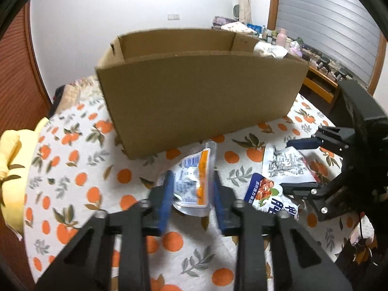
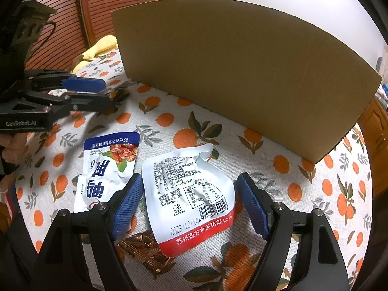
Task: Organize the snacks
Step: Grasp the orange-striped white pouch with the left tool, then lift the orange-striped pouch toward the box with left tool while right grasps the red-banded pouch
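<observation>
My left gripper (image 1: 192, 184) is shut on a silver snack pouch with an orange stripe (image 1: 194, 181), held just above the cloth in front of the cardboard box (image 1: 198, 92). My right gripper (image 2: 188, 189) is open, its blue pads either side of a white pouch with a red band and barcode (image 2: 191, 194) lying flat. A white and blue pouch (image 2: 106, 169) lies just left of it. A copper foil packet (image 2: 145, 252) lies under the white pouch's near edge. The right gripper also shows in the left wrist view (image 1: 298, 163).
The box (image 2: 242, 72) stands open-topped on an orange-print cloth (image 1: 72, 169); white items show at its far right corner. A yellow cushion (image 1: 12, 165) lies at the left. A cluttered wooden desk (image 1: 320, 77) stands behind on the right.
</observation>
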Demonstrator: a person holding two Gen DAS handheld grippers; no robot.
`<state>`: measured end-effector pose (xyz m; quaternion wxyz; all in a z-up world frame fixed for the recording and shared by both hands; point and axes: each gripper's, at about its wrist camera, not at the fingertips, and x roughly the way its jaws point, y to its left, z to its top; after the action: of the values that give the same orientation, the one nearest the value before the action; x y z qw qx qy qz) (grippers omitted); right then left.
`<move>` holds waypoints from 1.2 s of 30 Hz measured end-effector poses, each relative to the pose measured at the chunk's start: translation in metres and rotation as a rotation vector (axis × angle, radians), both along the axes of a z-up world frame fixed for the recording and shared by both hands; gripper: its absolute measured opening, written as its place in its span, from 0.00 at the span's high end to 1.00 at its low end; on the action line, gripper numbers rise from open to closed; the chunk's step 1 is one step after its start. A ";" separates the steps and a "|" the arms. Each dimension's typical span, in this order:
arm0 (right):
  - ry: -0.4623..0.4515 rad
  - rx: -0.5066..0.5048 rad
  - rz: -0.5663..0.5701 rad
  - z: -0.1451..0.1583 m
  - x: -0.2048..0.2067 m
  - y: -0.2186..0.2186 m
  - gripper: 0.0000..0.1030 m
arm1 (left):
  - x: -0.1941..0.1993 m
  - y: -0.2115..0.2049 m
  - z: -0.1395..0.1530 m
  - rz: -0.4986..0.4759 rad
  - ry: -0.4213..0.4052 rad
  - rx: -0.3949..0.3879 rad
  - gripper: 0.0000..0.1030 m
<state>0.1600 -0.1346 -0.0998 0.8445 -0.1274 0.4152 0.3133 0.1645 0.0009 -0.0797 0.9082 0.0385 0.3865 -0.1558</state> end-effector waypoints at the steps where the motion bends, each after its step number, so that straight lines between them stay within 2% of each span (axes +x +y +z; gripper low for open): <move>1: 0.000 0.000 0.000 0.000 0.000 0.000 0.21 | -0.001 0.005 0.004 0.004 0.001 -0.004 0.88; 11: 0.000 0.000 0.000 0.000 0.000 0.000 0.21 | 0.005 0.043 -0.004 0.096 0.033 -0.007 0.89; 21: 0.001 0.000 -0.001 0.000 0.000 -0.001 0.21 | 0.008 0.048 -0.003 0.093 0.009 -0.046 0.89; 27: 0.001 0.000 -0.001 0.000 0.000 0.000 0.21 | 0.019 0.039 0.000 0.082 -0.005 -0.023 0.76; 32: 0.001 -0.001 -0.001 0.000 0.000 0.000 0.21 | 0.023 0.033 0.002 0.067 -0.014 -0.011 0.75; 36: 0.001 -0.001 0.000 0.000 0.000 0.000 0.21 | 0.027 0.026 0.005 0.047 -0.020 0.000 0.69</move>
<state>0.1603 -0.1349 -0.0998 0.8444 -0.1276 0.4157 0.3130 0.1910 0.0267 -0.0750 0.9155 0.0308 0.3781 -0.1339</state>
